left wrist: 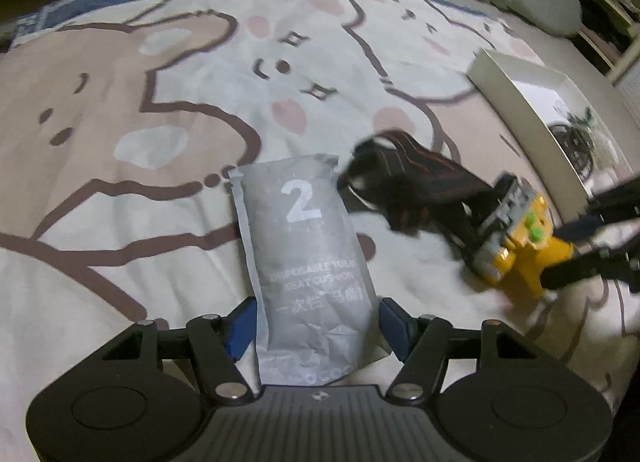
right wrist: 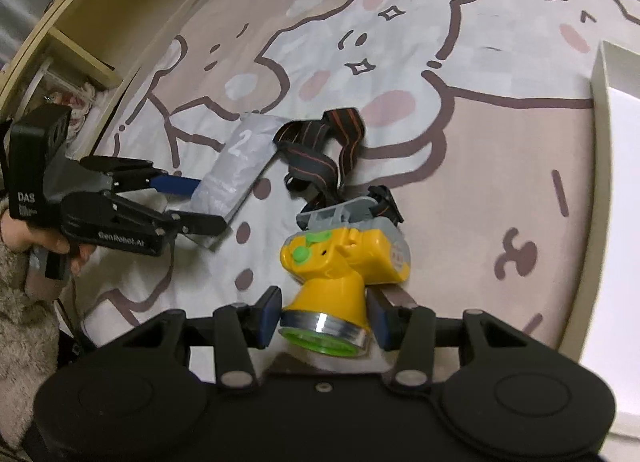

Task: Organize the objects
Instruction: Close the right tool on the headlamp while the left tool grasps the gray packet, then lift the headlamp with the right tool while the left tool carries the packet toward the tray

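L gripper (left wrist: 314, 326) is clamping the grey seat-cushion packet (left wrist: 306, 246) by its lower end, over the cartoon bedsheet (left wrist: 120, 110). R gripper (right wrist: 323, 316) is squeezing the yellow headlamp (right wrist: 340, 262) at the lens neck — strap (right wrist: 320, 150) is trailing on the sheet. White box (left wrist: 520, 94) is sitting nearby, prob the drop spot. Best approach, imo: lifting high enough so strap isn't snagging, keeping packet level w/ firm grip.
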